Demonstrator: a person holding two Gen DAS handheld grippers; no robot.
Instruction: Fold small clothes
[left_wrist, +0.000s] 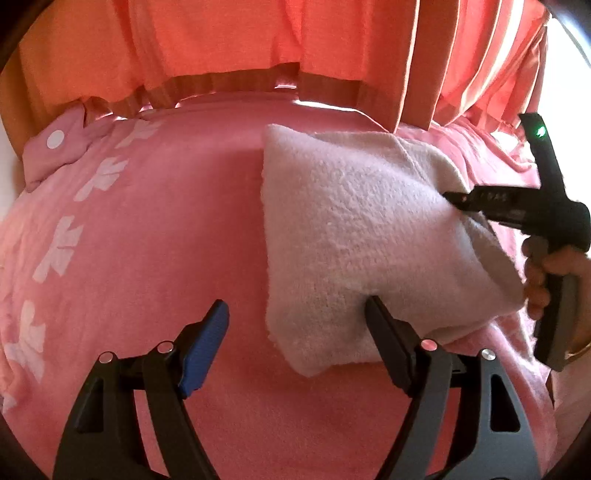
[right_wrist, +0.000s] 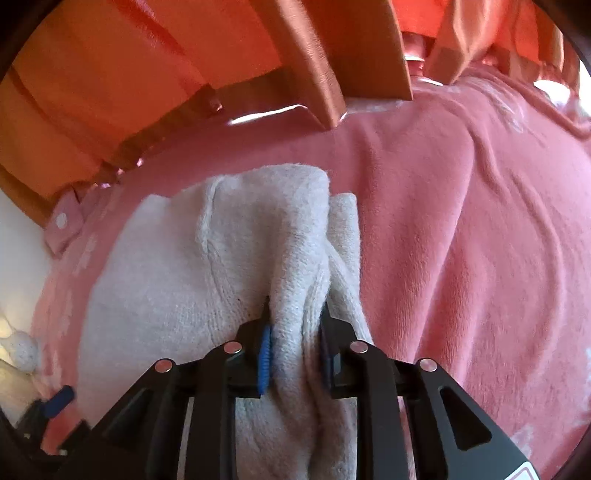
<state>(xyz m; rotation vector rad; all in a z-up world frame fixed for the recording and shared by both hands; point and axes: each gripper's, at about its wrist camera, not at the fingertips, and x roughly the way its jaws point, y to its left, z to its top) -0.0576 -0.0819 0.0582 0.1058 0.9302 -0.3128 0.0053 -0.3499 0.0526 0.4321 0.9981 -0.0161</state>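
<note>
Pink fleece blanket (left_wrist: 155, 236) with pale bow prints covers the whole work surface in the left wrist view. On it lies a small white knitted garment (left_wrist: 354, 229), already doubled over, to the right of the centre. The left gripper (left_wrist: 295, 314) stands with its fingers wide apart; the right finger touches the near edge of the garment and the blue-padded one is over bare blanket, so it holds nothing. At the far right the right gripper (left_wrist: 454, 199) comes in sideways with a hand (left_wrist: 543, 273) on its handle, and its tip is at the garment's right edge. Orange curtains (left_wrist: 221, 44) hang behind.

In the right wrist view the right gripper (right_wrist: 295, 325) is closed tight on a bunch of the white knitted garment (right_wrist: 166, 280), with the cloth gathered into a ridge between the two pads. The pink fleece blanket (right_wrist: 461, 240) runs away to the right in soft creases.

I judge that one fold is in hand: the right side is pinched and ready to be carried over. The next move probably needs the left gripper to close on the near edge, so that both sides travel together and the layers stay even.

What kind of garment it is I cannot tell, since no sleeves or openings show. Its underside and near-right corner are hidden by the tools. A small pale object at the lower left edge of the right view is too blurred to name.
</note>
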